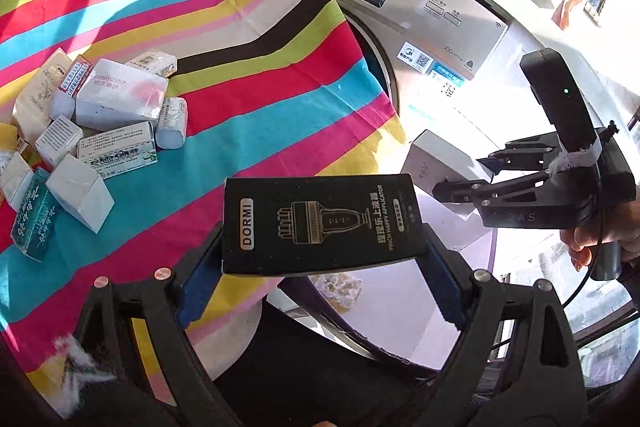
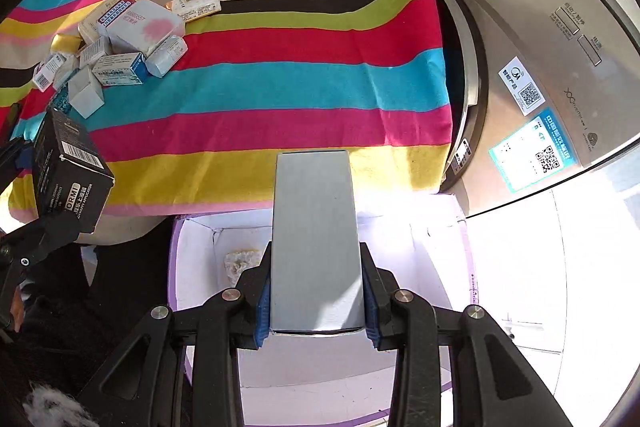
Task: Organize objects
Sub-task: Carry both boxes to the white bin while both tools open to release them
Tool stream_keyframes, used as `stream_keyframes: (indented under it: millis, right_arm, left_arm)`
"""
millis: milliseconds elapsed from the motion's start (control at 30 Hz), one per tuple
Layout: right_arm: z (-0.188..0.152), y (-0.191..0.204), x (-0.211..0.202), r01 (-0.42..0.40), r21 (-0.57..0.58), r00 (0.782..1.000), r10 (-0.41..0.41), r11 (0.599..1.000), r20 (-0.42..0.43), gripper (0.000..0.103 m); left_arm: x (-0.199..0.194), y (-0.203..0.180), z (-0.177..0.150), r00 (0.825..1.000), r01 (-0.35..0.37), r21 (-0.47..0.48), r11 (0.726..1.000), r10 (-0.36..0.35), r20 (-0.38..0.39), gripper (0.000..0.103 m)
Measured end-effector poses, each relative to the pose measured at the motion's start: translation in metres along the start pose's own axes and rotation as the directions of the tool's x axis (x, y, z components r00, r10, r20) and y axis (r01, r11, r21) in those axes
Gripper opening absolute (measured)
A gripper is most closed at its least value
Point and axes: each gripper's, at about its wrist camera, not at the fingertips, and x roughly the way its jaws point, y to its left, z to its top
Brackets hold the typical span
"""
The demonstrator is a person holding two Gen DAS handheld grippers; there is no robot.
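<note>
Striped cloth (image 2: 280, 99): box pile (image 2: 120, 43); washer (image 2: 540, 67) beside.

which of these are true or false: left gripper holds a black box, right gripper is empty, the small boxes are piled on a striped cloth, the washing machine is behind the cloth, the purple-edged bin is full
1. The left gripper holds a black box. True.
2. The right gripper is empty. False: it is shut on a plain grey box.
3. The pile of small boxes lies on the striped cloth. True.
4. The washing machine stands behind the cloth. False: it stands beside the cloth, at its right edge in both views.
5. The purple-edged bin is full. False: only one small crumpled lump shows in it; the rest in view is bare white floor.
</note>
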Motion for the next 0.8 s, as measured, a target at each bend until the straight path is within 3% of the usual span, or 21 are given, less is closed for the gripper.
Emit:
stream_keyframes:
  millis: [200, 567, 800]
  right_arm:
    - [-0.033, -0.023, 0.018, 0.014, 0.094, 0.997, -0.007, 0.995, -0.081, 0.037]
    - [-0.037, -0.024, 0.036, -0.028, 0.085, 0.994, 0.036, 0.996, -0.1, 0.038]
    - [-0.035, -0.016, 0.04, 0.037, 0.033, 0.995, -0.034, 0.999, -0.096, 0.038]
  left_arm:
    - [0.022, -0.016, -0.01, 0.99, 0.112, -0.006, 0.994, -0.112, -0.086, 0.091]
    - [0.041, -0.036, -0.015, 0.98, 0.135, 0.024, 0.991, -0.13, -0.151, 0.091]
    - [0.053, -0.045, -0.017, 0.971, 0.158, 0.045, 0.986, -0.147, -0.189, 0.092]
